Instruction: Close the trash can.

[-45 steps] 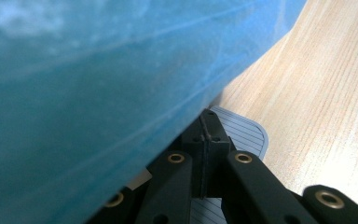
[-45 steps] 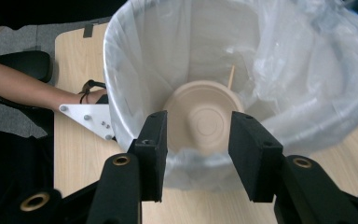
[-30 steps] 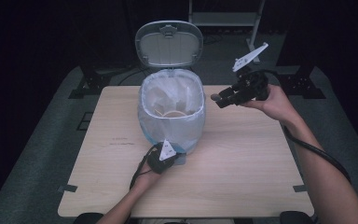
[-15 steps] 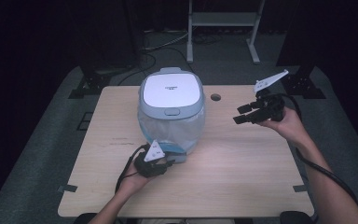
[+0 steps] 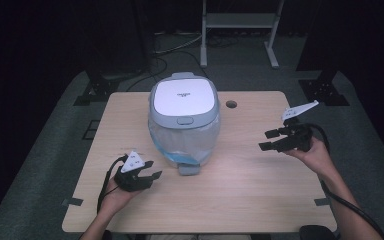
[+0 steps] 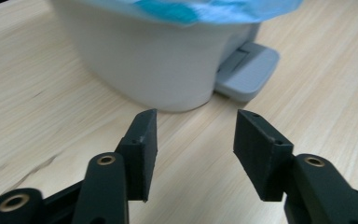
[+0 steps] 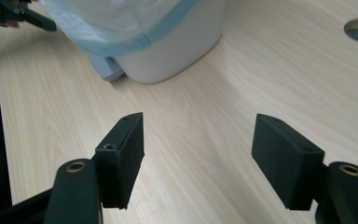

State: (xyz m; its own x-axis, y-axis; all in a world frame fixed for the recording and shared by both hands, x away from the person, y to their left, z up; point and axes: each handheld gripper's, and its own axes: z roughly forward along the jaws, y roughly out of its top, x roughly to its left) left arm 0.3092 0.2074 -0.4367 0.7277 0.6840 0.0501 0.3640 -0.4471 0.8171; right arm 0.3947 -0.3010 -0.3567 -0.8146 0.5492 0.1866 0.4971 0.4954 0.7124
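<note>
A small white pedal bin lined with a blue-edged plastic bag stands mid-table, its grey lid down. The pedal juts out toward me. My left gripper sits low to the left of the pedal and apart from it. Its jaws have just been opening and hold nothing. In the left gripper view the left gripper faces the bin and pedal. My right gripper hovers right of the bin, jaws likewise just opening and empty. In the right gripper view the right gripper looks over bare wood toward the bin.
The wooden table has a round cable hole behind and right of the bin. Cables trail from both grippers off the near edge. A metal stand and dark floor lie beyond the table.
The bin lid, raised a second ago, has dropped shut. My left gripper has drawn back left from the pedal and opened. The right gripper has come down and to the right, opening wider.
</note>
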